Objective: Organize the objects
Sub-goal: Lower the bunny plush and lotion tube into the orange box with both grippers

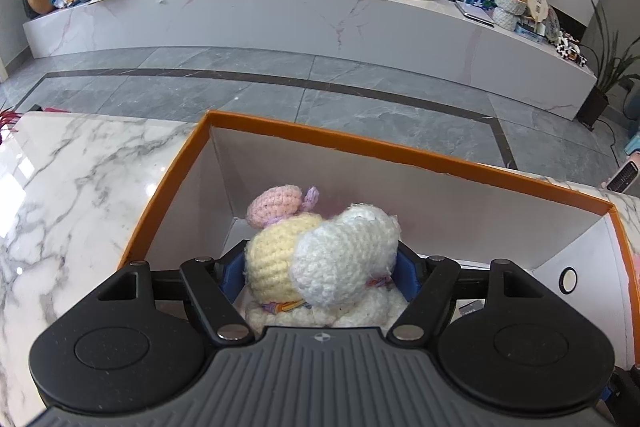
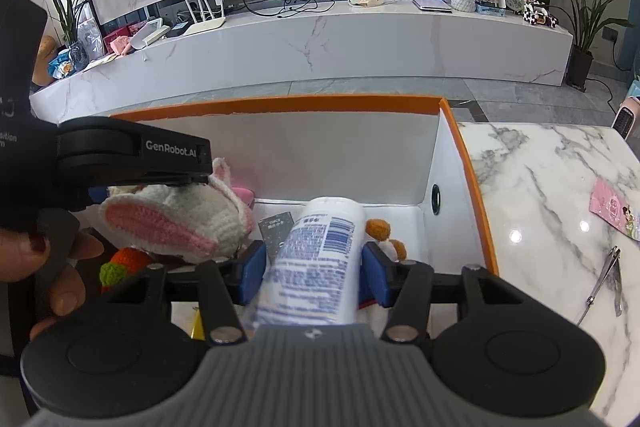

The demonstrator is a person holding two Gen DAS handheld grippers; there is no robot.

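An orange-rimmed white box (image 1: 360,143) stands on the marble table; it also shows in the right wrist view (image 2: 280,105). My left gripper (image 1: 320,271) is shut on a crocheted white and yellow plush rabbit (image 1: 344,259) and holds it over the box's inside. The rabbit (image 2: 176,223) shows its pink-lined ears in the right wrist view, under the left gripper's black body (image 2: 132,155). My right gripper (image 2: 316,267) is shut on a white bottle with blue print (image 2: 316,259), held over the box. A pink crocheted piece (image 1: 274,205) lies in the box.
In the box lie a crocheted carrot (image 2: 124,263), a dark card (image 2: 276,227) and a small brown and white toy (image 2: 380,231). On the marble table (image 2: 540,207) right of the box lie a pink card (image 2: 614,209) and metal clippers (image 2: 604,275). A TV bench (image 1: 280,15) stands across the floor.
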